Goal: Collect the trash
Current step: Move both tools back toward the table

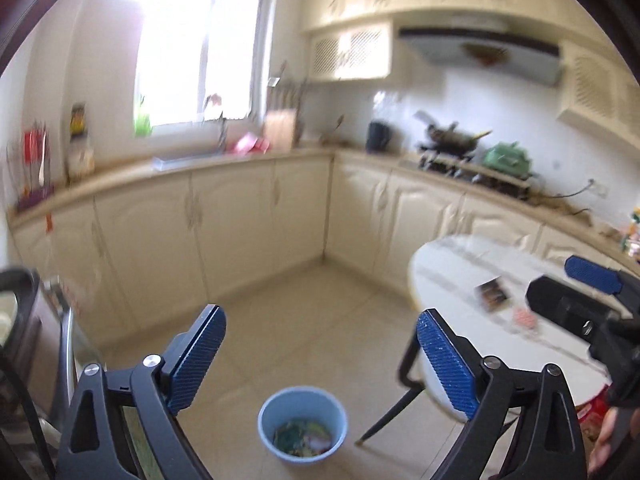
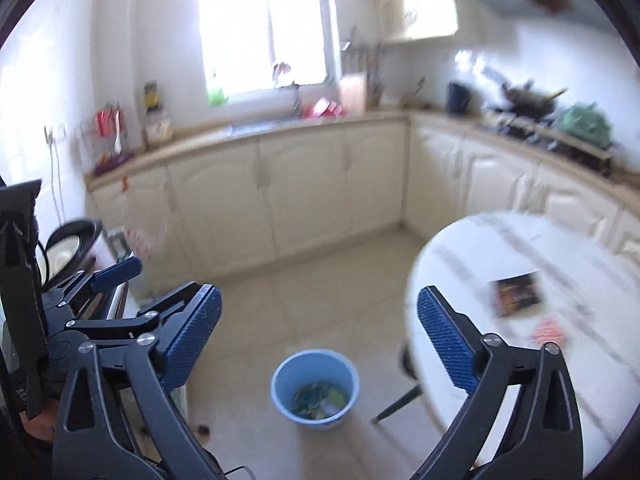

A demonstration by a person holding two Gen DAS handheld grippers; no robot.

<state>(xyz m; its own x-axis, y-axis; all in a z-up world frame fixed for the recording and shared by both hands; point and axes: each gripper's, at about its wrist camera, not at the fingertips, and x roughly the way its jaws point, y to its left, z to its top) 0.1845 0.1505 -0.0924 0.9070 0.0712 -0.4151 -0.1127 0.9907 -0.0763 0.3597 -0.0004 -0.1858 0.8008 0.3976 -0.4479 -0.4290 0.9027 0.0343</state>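
Note:
A light blue bin (image 1: 303, 422) stands on the tiled floor with several colourful wrappers inside; it also shows in the right wrist view (image 2: 315, 386). A dark wrapper (image 1: 493, 293) and a red wrapper (image 1: 525, 317) lie on the round white table (image 1: 448, 268); both show in the right wrist view, the dark one (image 2: 517, 289) and the red one (image 2: 548, 330). My left gripper (image 1: 320, 364) is open and empty above the bin. My right gripper (image 2: 320, 342) is open and empty, between bin and table edge (image 2: 460, 240). The right gripper shows at the right of the left view (image 1: 580, 296).
Cream cabinets and a counter run along the back and right walls, with a stove and wok (image 1: 454, 140), a green kettle (image 1: 508, 158) and a sink under the window. A black appliance (image 2: 70, 246) stands at the left. A black table leg (image 1: 390, 414) slants beside the bin.

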